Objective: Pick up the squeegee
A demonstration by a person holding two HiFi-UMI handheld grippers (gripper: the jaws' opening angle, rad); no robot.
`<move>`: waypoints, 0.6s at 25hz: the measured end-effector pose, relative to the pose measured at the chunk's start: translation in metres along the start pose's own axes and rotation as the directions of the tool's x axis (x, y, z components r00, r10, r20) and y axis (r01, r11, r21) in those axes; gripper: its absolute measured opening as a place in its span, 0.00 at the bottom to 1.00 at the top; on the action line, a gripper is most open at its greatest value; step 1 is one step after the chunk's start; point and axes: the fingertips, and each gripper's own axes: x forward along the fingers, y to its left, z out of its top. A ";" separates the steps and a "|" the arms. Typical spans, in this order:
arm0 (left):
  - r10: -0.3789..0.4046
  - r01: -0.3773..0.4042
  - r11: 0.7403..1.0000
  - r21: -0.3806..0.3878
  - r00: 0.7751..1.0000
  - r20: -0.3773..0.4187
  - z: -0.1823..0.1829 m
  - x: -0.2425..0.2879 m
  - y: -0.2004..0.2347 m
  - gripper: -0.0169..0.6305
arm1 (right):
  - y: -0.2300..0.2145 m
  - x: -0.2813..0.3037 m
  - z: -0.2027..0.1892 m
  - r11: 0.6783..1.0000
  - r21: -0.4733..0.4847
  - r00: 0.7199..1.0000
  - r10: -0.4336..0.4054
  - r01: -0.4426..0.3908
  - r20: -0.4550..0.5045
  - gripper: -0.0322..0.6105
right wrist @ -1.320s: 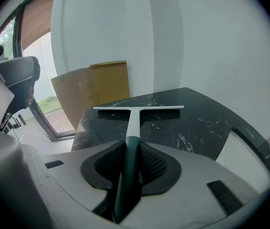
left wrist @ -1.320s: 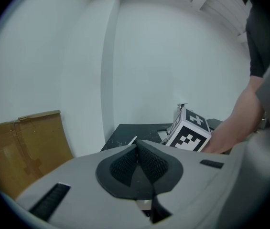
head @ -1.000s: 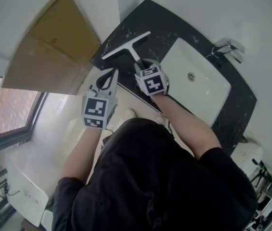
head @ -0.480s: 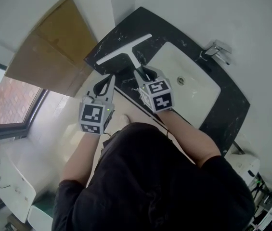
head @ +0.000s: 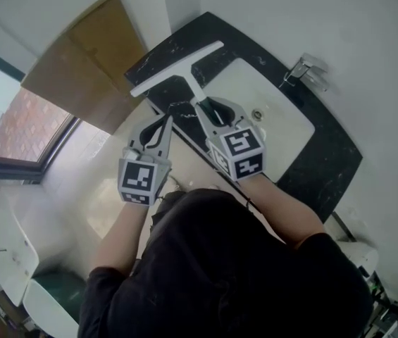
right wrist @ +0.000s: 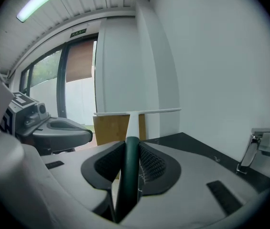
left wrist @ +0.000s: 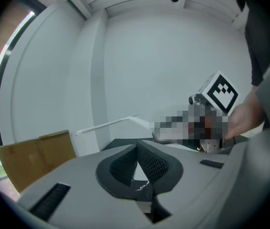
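The squeegee (head: pixel 177 67) has a long white blade, a white neck and a dark green handle (right wrist: pixel 131 168). My right gripper (head: pixel 211 106) is shut on that handle and holds the squeegee above the black counter, blade pointing away from me. In the right gripper view the blade (right wrist: pixel 137 111) shows level across the far end, beyond the right gripper (right wrist: pixel 131 144). My left gripper (head: pixel 165 122) hangs just left of it, shut with nothing between its pads. The left gripper view shows the left gripper (left wrist: pixel 137 149) with its pads meeting at the tips, and the squeegee blade (left wrist: pixel 106 124) off to the right.
A black marble counter (head: pixel 325 157) holds a white basin (head: pixel 280 122) with a chrome faucet (head: pixel 304 72) at the wall. A brown cardboard panel (head: pixel 89 62) leans left of the counter, beside a window. White fixtures stand on the floor at lower left.
Both grippers have risen. The squeegee, which lay on the counter in the right gripper's grasp, now hangs above it. The left gripper moved up beside it.
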 end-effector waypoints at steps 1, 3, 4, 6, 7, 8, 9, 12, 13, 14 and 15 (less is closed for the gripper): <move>0.002 -0.002 1.000 0.012 1.000 0.004 0.002 -0.005 -0.004 0.04 | 0.003 -0.006 0.001 1.000 -0.004 1.000 0.003 -0.003 0.010 0.21; 0.003 -0.004 0.999 0.034 1.000 0.013 0.003 -0.012 -0.011 0.04 | 0.009 -0.015 0.002 1.000 -0.007 1.000 0.008 -0.008 0.027 0.21; 0.002 -0.002 0.999 0.043 1.000 0.017 0.004 -0.015 -0.012 0.04 | 0.012 -0.019 0.003 1.000 -0.007 0.999 0.009 -0.009 0.034 0.21; 0.002 -0.002 0.999 0.041 1.000 0.016 0.005 -0.020 -0.014 0.04 | 0.015 -0.025 0.006 1.000 -0.008 0.999 0.004 -0.004 0.049 0.21; 0.001 -0.001 0.999 0.038 1.000 0.014 0.006 -0.022 -0.014 0.04 | 0.017 -0.026 0.008 1.000 -0.009 0.998 -0.001 0.001 0.057 0.21; 0.000 -0.001 0.999 0.034 1.000 0.013 0.007 -0.024 -0.014 0.04 | 0.018 -0.028 0.010 1.000 -0.011 0.998 -0.006 0.007 0.065 0.21; -0.001 0.001 1.000 0.031 1.000 0.011 0.007 -0.028 -0.013 0.04 | 0.021 -0.029 0.012 1.000 -0.012 0.997 -0.011 0.012 0.071 0.21; -0.021 0.020 0.999 0.050 0.999 0.024 0.008 -0.036 -0.009 0.04 | 0.033 -0.031 0.018 1.000 -0.019 0.996 -0.021 0.023 0.085 0.21; -0.026 0.025 0.998 0.055 0.999 0.029 0.008 -0.038 -0.007 0.04 | 0.037 -0.030 0.020 0.999 -0.022 0.996 -0.025 0.027 0.088 0.21; -0.028 0.027 0.998 0.054 0.999 0.032 0.009 -0.041 -0.005 0.04 | 0.040 -0.030 0.021 0.999 -0.023 0.996 -0.027 0.029 0.090 0.21; -0.027 0.025 0.998 0.049 0.999 0.031 0.009 -0.043 -0.003 0.04 | 0.044 -0.030 0.021 0.999 -0.025 0.995 -0.028 0.030 0.091 0.21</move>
